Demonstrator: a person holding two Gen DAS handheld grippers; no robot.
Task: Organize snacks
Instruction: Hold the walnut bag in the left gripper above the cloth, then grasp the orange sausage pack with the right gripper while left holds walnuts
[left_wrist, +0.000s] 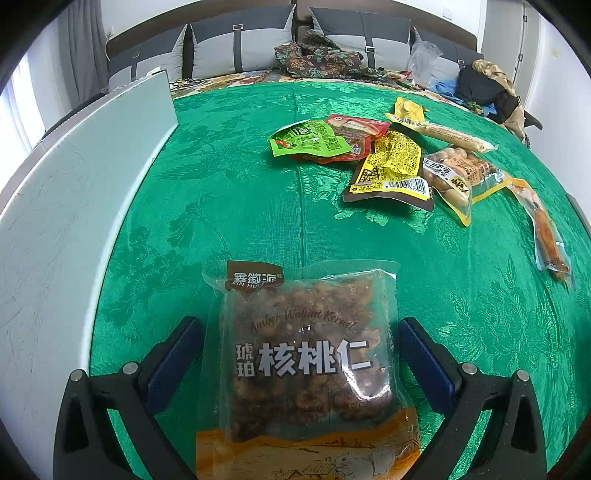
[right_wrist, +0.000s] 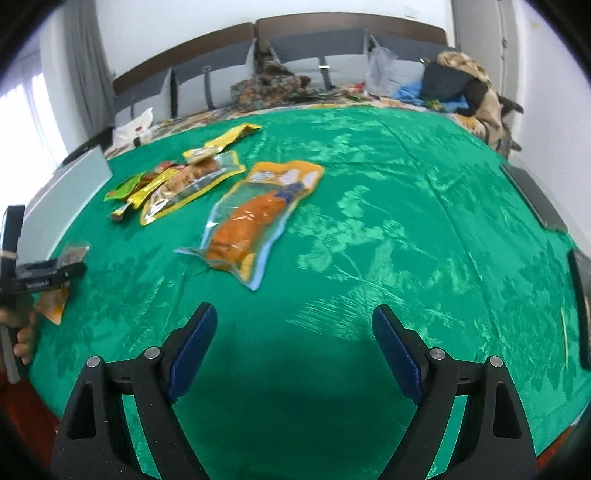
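Your left tongs (left_wrist: 301, 354) stand apart around the walnut packet (left_wrist: 306, 354); your right tongs (right_wrist: 295, 350) gape over bare green cloth (right_wrist: 406, 221).

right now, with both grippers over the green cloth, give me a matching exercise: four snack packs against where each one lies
Things:
1. walnut kernel bag
2. green pack
3. orange sausage pack
4. corn cob pack

Places:
A. far edge of the pile
B. alone, ahead of the right gripper
C. between the open fingers of the left gripper
D. pile's left end, overlapping the red pack

Pairs: 1-C, 2-D, 3-B, 4-A
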